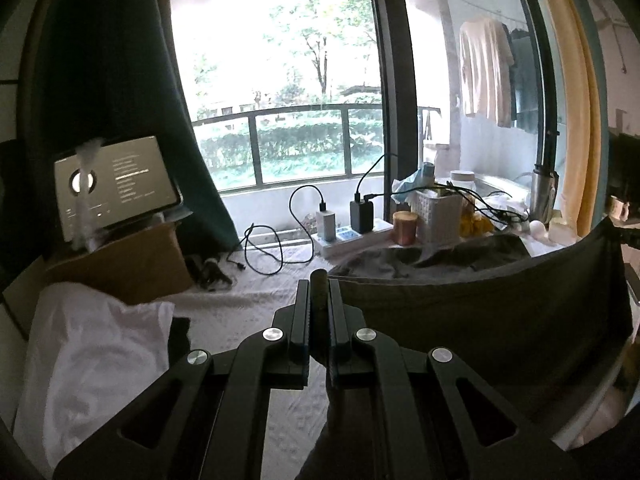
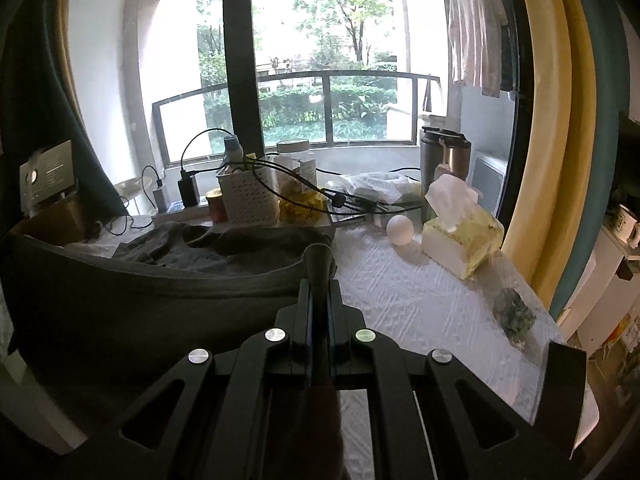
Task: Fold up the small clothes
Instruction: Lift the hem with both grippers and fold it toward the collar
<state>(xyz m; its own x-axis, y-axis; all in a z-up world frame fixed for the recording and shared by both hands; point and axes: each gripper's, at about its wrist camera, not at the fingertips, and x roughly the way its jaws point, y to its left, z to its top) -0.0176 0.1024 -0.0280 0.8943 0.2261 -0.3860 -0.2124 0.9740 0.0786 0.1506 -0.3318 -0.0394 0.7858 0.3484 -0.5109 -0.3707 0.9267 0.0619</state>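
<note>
A dark olive garment is stretched between both grippers above a table with a white textured cloth. My left gripper is shut on one corner of its raised edge, with the fabric running off to the right. My right gripper is shut on the opposite corner, and the garment runs off to the left. The far part of the garment lies crumpled on the table near the clutter. Fabric hangs down below each pair of jaws.
A white basket, chargers with cables, a copper tin, a tissue box, a white ball and flasks line the window side. A tablet on a cardboard box and a white cloth are left.
</note>
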